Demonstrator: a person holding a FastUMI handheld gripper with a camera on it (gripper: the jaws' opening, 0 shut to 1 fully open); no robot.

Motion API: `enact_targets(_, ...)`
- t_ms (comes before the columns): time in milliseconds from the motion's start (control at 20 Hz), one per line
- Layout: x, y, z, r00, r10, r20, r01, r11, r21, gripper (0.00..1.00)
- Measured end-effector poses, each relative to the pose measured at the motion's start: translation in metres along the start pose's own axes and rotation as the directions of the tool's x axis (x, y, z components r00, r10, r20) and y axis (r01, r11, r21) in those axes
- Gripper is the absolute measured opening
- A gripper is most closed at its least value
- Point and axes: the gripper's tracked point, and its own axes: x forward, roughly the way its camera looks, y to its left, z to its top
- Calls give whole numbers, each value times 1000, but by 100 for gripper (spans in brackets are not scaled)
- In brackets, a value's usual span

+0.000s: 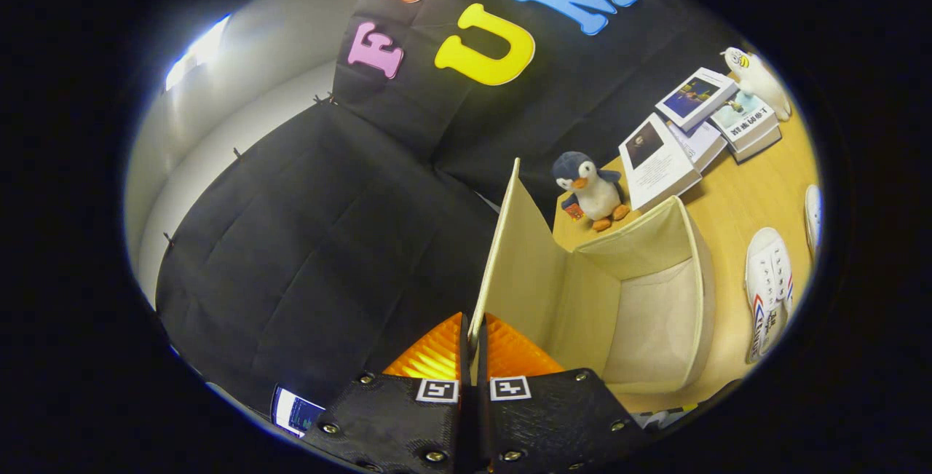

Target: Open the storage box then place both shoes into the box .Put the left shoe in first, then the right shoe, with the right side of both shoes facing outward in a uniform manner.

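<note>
My gripper (474,339) is shut on the lid (513,255) of the cream fabric storage box (655,314); both fingers pinch the lid's near edge. The lid stands raised upright, and the box's open inside shows bare to the right of it. A white shoe (768,292) with red and blue marks lies on the wooden table beyond the box's right wall. A second white shoe (813,218) sits farther right, partly cut off.
A plush penguin (593,190) stands on the wooden table (735,204) behind the box. Several books (688,135) lie stacked farther back, with a white plush toy (761,81) beside them. Black cloth walls the booth at the left and rear.
</note>
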Motion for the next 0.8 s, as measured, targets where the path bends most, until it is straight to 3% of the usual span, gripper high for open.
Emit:
enact_targets(600,82,46,-44,996,31,-84,-41,992,-116,2)
enact_targets(800,104,63,-68,989,54,-140,-85,970,-227,21)
